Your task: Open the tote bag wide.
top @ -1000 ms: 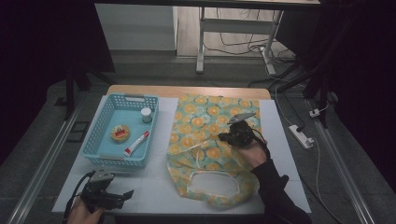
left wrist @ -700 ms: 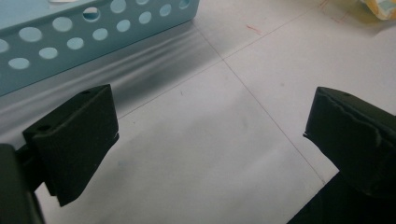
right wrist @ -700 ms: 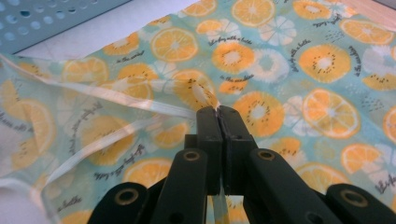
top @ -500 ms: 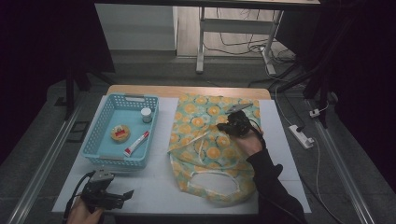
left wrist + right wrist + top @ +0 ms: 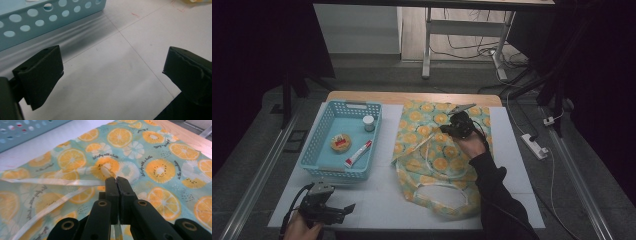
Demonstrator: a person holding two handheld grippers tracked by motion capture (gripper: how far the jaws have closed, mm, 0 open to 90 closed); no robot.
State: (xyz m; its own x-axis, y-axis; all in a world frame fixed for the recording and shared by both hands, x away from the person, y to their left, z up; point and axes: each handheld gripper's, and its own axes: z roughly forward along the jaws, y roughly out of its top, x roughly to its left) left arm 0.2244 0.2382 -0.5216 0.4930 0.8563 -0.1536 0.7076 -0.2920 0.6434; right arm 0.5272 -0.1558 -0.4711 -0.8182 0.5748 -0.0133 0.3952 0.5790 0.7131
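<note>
The citrus-print fabric bag [image 5: 439, 155] lies flat on the white table [image 5: 382, 200], right of the basket, its long axis running from the near edge toward the far wooden edge; its open mouth, ringed by a white handle loop [image 5: 437, 192], faces the near edge, and its closed end reaches toward the far edge. The right gripper [image 5: 458, 125] sits over the bag's far half with its jaws pressed together on a pale strap [image 5: 106, 173], a pinch of which shows just beyond the jaw tips in the right gripper view; the strap trails off left across the printed cloth. The blue perforated basket [image 5: 323, 150] stands left of the bag, apart from it, holding a small white-capped jar [image 5: 369, 122], a round orange-and-red item [image 5: 341, 142] and a white tube with a red cap [image 5: 358, 153]. The left gripper [image 5: 337, 212] rests at the table's near left corner, jaws spread wide over bare tabletop, the basket wall [image 5: 50, 17] just beyond them.
</note>
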